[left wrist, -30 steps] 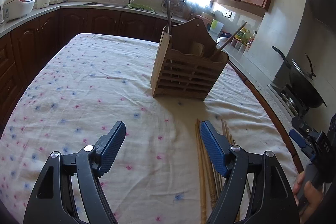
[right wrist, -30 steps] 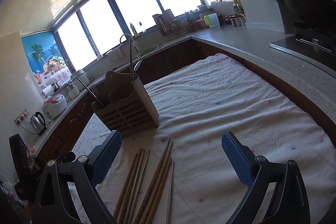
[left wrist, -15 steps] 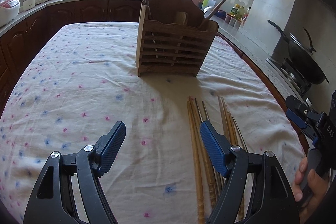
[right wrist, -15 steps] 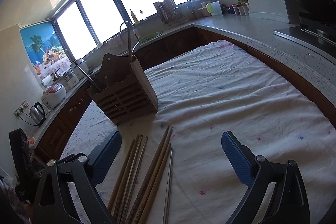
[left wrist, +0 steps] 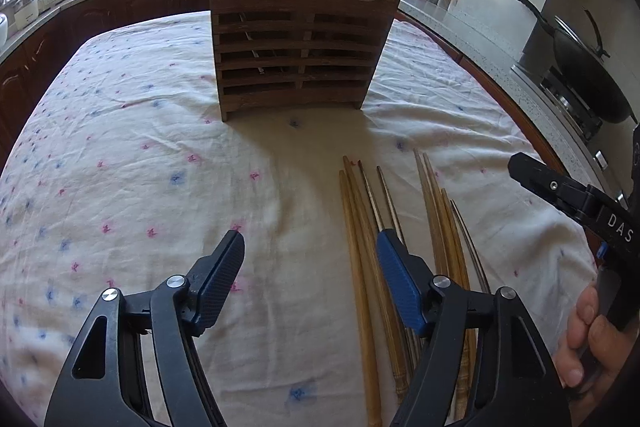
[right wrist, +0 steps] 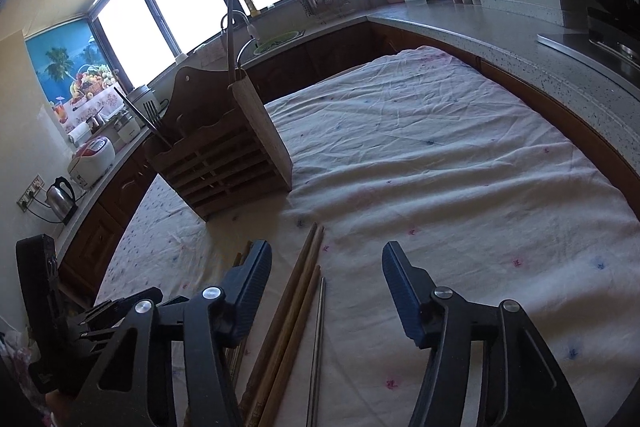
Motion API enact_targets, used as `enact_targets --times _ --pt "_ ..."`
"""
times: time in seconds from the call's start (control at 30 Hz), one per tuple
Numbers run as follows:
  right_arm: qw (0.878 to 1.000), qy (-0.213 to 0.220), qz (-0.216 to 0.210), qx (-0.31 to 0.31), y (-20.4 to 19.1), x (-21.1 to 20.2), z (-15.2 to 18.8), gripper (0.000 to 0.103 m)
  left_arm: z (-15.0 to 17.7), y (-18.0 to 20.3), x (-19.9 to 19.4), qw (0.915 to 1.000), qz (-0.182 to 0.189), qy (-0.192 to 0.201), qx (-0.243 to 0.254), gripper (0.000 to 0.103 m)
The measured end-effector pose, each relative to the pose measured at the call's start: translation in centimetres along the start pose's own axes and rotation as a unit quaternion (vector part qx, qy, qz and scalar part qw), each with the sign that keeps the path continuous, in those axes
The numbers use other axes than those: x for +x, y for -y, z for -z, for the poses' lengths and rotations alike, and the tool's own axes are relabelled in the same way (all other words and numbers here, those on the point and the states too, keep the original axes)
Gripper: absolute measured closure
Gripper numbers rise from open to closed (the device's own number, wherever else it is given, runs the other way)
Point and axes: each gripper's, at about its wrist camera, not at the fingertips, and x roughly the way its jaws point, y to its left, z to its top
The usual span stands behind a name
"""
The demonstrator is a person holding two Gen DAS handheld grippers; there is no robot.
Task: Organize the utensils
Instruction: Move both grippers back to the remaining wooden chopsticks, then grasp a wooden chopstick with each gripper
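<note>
A wooden slatted utensil holder (left wrist: 298, 47) stands on the flowered tablecloth (left wrist: 120, 155), with a few utensils sticking out of it. It also shows in the right wrist view (right wrist: 228, 163). Several wooden and metal chopsticks (left wrist: 364, 247) lie on the cloth in front of it, also seen in the right wrist view (right wrist: 296, 315). My left gripper (left wrist: 310, 243) is open and empty, just left of the chopsticks. My right gripper (right wrist: 324, 259) is open and empty, low over the chopsticks; a metal chopstick (right wrist: 318, 339) lies between its jaws. The right gripper's body (left wrist: 580, 203) shows at the left view's right edge.
A counter (right wrist: 480, 27) with jars and a stove with a black wok (left wrist: 580, 67) runs along the right. Cabinets, a sink (right wrist: 276, 39), a rice cooker (right wrist: 92, 159) and a kettle (right wrist: 60, 199) stand behind and to the left.
Both grippers have moved forward and lower toward the chopsticks and the holder. The holder looks nearer and more square-on in the left view. Both stay open.
</note>
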Motion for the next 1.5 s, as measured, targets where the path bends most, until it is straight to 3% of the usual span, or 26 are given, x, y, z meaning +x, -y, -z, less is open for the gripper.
enact_targets --times 0.3,0.57,0.8,0.87,0.93,1.13,1.5 --pt "0.997 -0.072 0.013 -0.027 -0.8 5.4 -0.4 0.074 -0.9 1.0 2.6 0.9992 0.000 -0.032 0.023 0.062" --pt "0.992 -0.105 0.032 -0.060 -1.6 8.7 -0.6 0.090 -1.5 1.4 3.6 0.9986 -0.007 -0.033 0.039 0.065" --pt "0.990 -0.111 0.040 -0.082 -2.3 9.8 -1.1 0.092 -2.0 2.8 4.7 0.9969 -0.029 -0.027 0.069 0.067" --pt "0.989 -0.111 0.042 -0.089 -2.5 10.0 -1.1 0.092 -2.0 2.9 4.8 0.9963 -0.032 -0.022 0.077 0.078" --pt "0.989 -0.109 0.039 -0.091 -2.4 9.9 -1.0 0.092 -2.1 2.7 4.8 0.9965 -0.029 -0.022 0.076 0.095" --pt "0.992 -0.105 0.021 -0.066 -2.1 9.3 -1.0 0.096 -1.9 0.9 3.7 0.9989 0.004 -0.022 0.040 0.099" --pt "0.998 -0.031 -0.028 -0.042 -3.0 2.3 -2.7 0.098 -1.7 -1.3 -3.5 0.9976 0.054 0.041 -0.011 0.099"
